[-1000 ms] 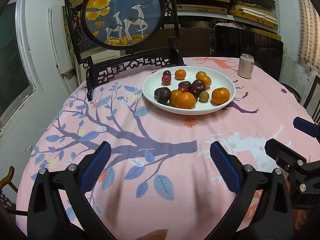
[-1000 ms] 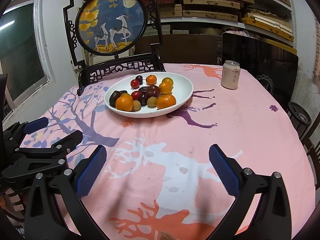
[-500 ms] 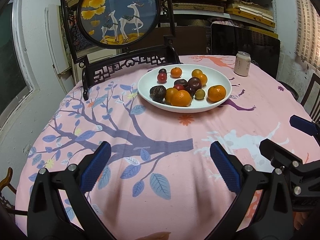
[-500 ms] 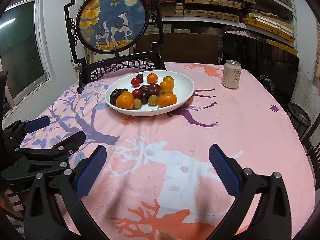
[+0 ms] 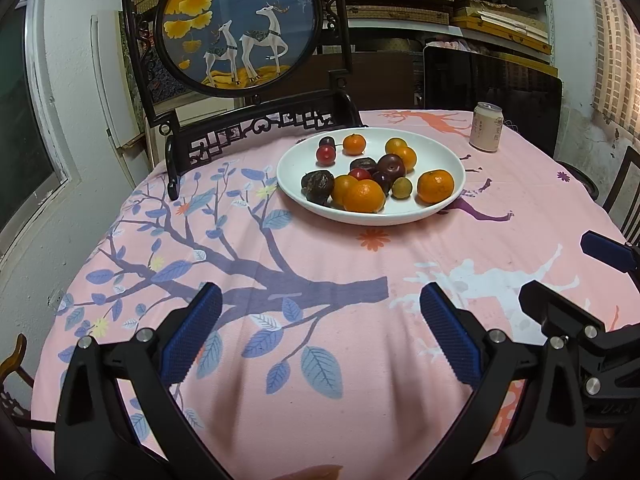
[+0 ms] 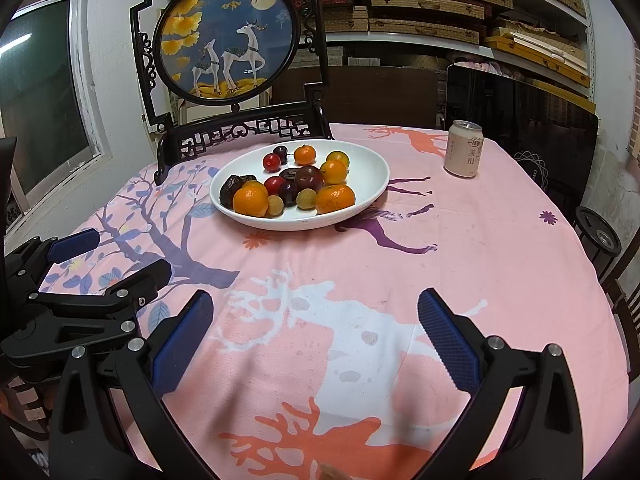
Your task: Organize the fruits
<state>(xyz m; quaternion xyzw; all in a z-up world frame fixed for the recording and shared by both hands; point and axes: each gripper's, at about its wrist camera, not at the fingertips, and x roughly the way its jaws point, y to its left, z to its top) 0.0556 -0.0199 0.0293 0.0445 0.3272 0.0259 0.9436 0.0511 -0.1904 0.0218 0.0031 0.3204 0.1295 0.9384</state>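
A white plate [image 5: 448, 152] stands at the far middle of the table and holds several fruits: oranges [image 5: 363, 196], dark plums [image 5: 391, 165], red cherries [image 5: 325, 154] and small yellow-green fruits [image 5: 401, 188]. The plate also shows in the right wrist view [image 6: 372, 160]. My left gripper [image 5: 320, 332] is open and empty, low over the near cloth, well short of the plate. My right gripper [image 6: 316, 332] is open and empty, to the right of the left one, also short of the plate.
A pink tablecloth [image 5: 320, 264] with tree and deer prints covers the round table. A drink can [image 6: 463, 149] stands at the far right. A black framed deer screen [image 5: 240, 24] stands behind the plate. Shelves and chairs surround the table.
Both grippers have shifted slightly; the plate now sits a little further right in the left view and nearer in the right view. Both jaws stayed open.
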